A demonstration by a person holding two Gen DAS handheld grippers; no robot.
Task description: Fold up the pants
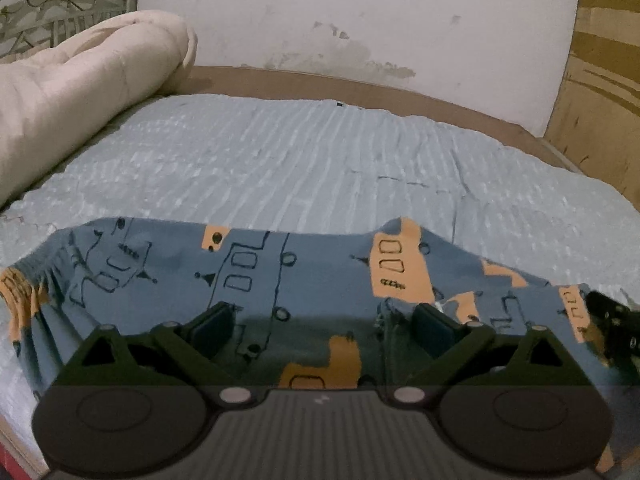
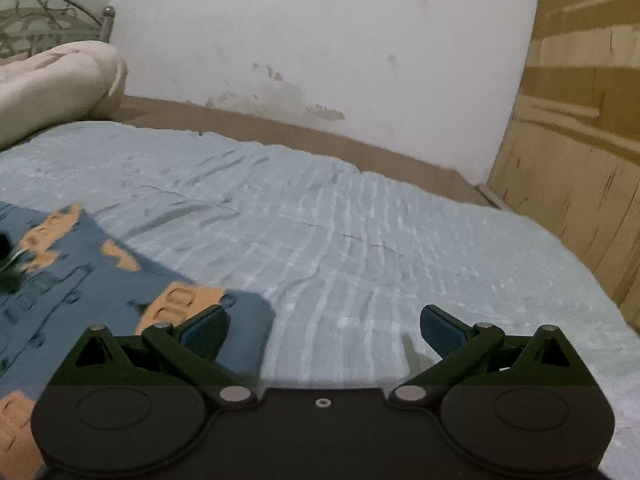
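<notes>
The pants [image 1: 256, 272] are blue with orange patches and black line drawings. They lie across the near part of the bed, with the gathered waistband at the left. My left gripper [image 1: 324, 332] is open just above the pants, holding nothing. In the right wrist view the pants [image 2: 80, 276] fill the lower left. My right gripper [image 2: 324, 332] is open over the pants' right end and the sheet, its left finger [image 2: 204, 332] above the cloth. The right gripper's dark body also shows at the right edge of the left wrist view [image 1: 612, 320].
The bed has a light blue ribbed sheet [image 1: 300, 160] over a brown mattress edge [image 1: 360, 88]. A rolled cream quilt [image 1: 80, 92] lies at the far left by a metal headboard [image 1: 48, 8]. A stained white wall [image 2: 320, 40] is behind; a wooden cabinet [image 2: 580, 120] stands at the right.
</notes>
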